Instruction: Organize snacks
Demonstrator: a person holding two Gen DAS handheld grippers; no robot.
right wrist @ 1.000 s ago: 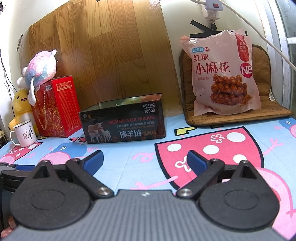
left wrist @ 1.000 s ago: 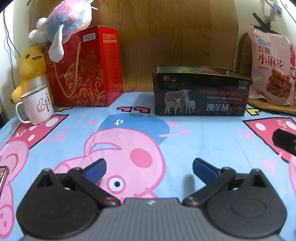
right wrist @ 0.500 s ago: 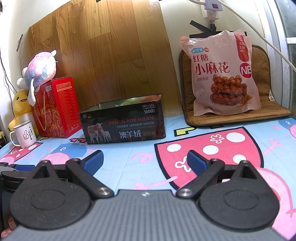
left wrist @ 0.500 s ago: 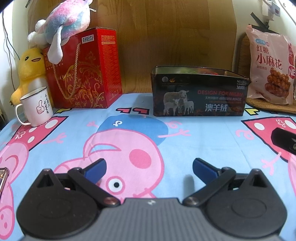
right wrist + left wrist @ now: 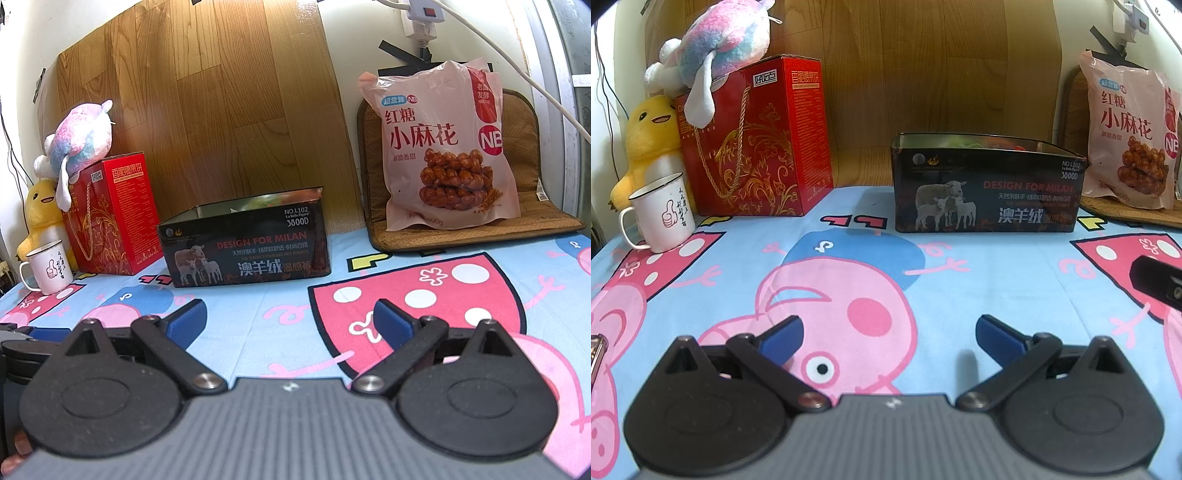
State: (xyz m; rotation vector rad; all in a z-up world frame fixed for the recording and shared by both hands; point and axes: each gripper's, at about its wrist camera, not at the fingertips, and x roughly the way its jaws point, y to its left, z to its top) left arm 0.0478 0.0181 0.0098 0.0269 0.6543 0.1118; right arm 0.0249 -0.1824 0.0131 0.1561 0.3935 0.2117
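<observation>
A dark open-topped box (image 5: 984,184) printed with sheep stands at the back of the cartoon-pig cloth (image 5: 979,280); coloured packets barely show over its rim. The same box (image 5: 245,245) appears left of centre in the right wrist view. A pink bag of fried dough twists (image 5: 443,147) leans upright on a brown mat (image 5: 524,229) at the back right, and the bag (image 5: 1130,136) also shows at the right edge. My left gripper (image 5: 888,336) is open and holds nothing, well short of the box. My right gripper (image 5: 290,321) is open and likewise holds nothing.
A red gift box (image 5: 753,140) with a pastel plush (image 5: 720,44) on top stands back left, beside a yellow duck plush (image 5: 646,144) and a white mug (image 5: 661,212). A wood-pattern panel (image 5: 207,118) backs the table. A white cable (image 5: 517,62) hangs at right.
The left wrist view has shifted slightly, with the scene sliding a little left and down. Both grippers stay open and nothing on the table has moved.
</observation>
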